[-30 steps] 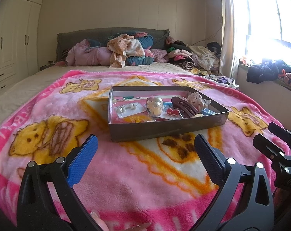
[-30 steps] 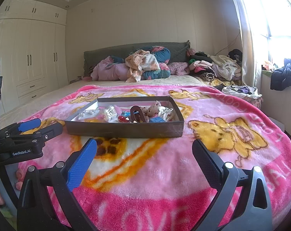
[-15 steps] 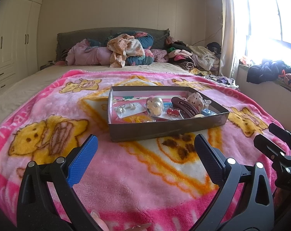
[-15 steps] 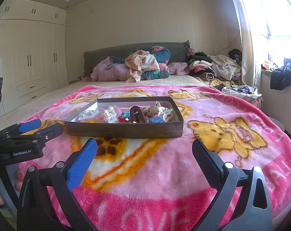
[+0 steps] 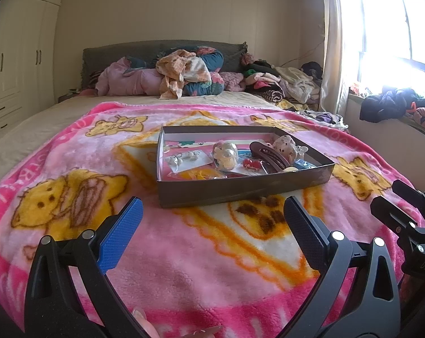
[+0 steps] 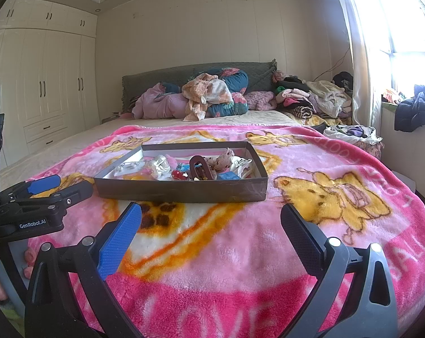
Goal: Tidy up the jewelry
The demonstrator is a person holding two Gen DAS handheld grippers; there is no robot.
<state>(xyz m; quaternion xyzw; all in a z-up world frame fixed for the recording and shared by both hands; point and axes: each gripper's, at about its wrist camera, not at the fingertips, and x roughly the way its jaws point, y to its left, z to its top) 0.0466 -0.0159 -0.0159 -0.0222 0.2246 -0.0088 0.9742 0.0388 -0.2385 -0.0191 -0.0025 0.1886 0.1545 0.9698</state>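
Blanket bears our shallow box of jewelry; left gripper and right gripper hover short of it, both released. Tangled pieces, perhaps hooked together, could drag neighbours out.

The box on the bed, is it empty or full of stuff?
Not empty. The box has no lid, and a brown hair clip and other trinkets cover its floor.

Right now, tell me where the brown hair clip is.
The brown hair clip lies in the shallow box on the pink blanket, right of centre in the left wrist view, between the red trinket and the plush scrunchie.
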